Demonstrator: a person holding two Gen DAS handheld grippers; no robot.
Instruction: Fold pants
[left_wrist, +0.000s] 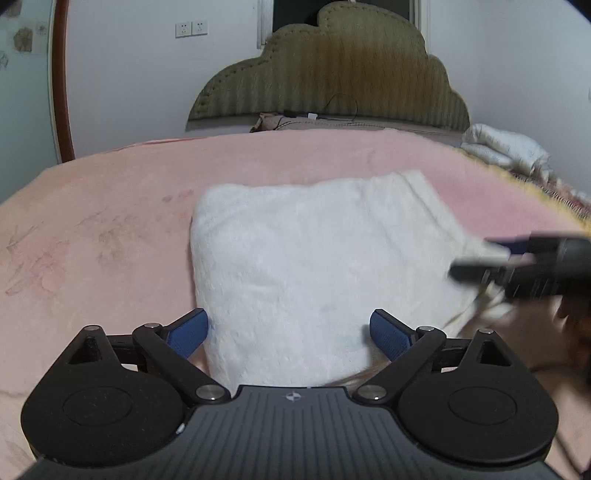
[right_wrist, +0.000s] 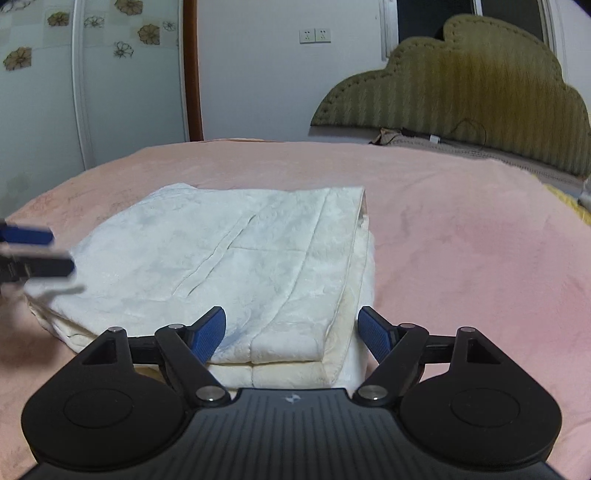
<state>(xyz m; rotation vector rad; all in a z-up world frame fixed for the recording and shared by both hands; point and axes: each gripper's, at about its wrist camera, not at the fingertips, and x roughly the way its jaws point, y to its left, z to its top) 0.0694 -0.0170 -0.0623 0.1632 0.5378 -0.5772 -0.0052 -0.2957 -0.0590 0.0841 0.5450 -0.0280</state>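
The white fleecy pants (left_wrist: 314, 258) lie folded into a thick squarish stack on the pink bed; they also show in the right wrist view (right_wrist: 240, 266), with seams and stacked layer edges at the near side. My left gripper (left_wrist: 289, 332) is open, its blue pads on either side of the stack's near edge, holding nothing. My right gripper (right_wrist: 291, 328) is open over the stack's near right corner, holding nothing. The right gripper shows blurred at the right of the left wrist view (left_wrist: 517, 266); the left gripper shows blurred at the left of the right wrist view (right_wrist: 29, 254).
A pink blanket (left_wrist: 110, 229) covers the bed. An olive scalloped headboard (left_wrist: 332, 81) stands at the far end with small items and a cable at its foot. A white bundle (left_wrist: 506, 147) lies at the far right. A wardrobe with flower decals (right_wrist: 55, 92) stands at the left.
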